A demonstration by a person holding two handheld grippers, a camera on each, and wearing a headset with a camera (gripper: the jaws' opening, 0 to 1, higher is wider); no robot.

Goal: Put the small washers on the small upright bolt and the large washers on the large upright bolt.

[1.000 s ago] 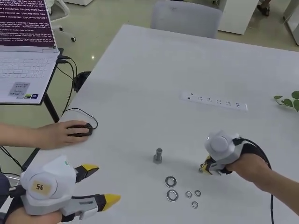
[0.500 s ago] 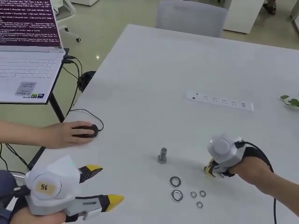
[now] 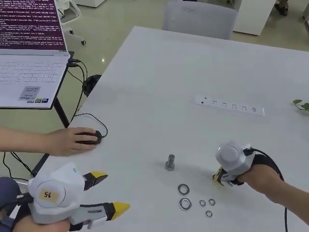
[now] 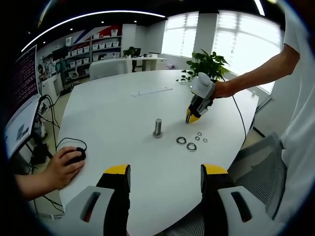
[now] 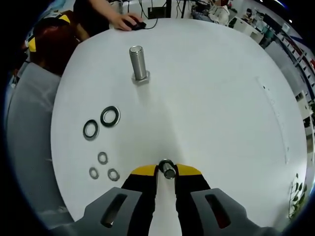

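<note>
Right gripper [image 5: 167, 173] is closed on the small bolt [image 5: 168, 168], which is pinched between the yellow tips and sits low over the surface [image 5: 206, 98]. Can't tell if the bolt base touches it. In the head view this gripper [image 3: 219, 177] sits right of the large bolt [image 3: 170, 162], well apart from it.

Left gripper [image 4: 165, 173] has its jaws wide apart, holds nothing and hangs at the near edge of the surface; in the head view [image 3: 110, 192] it is bottom left.

The large bolt stands upright on its head. Two large washers [image 3: 184, 196] lie flat just in front of it, and three small washers [image 3: 207, 206] lie beside them, nearer the right gripper. None are on a bolt.

A hand [image 3: 67, 141] rests on a mouse [image 3: 91, 137] at the left edge, and a power strip [image 3: 229, 106] lies farther back.

Versus 1.0 s ago, only the camera has shifted. Grippers, bolts and washers keep the same layout, and the right gripper's grip is unchanged.
</note>
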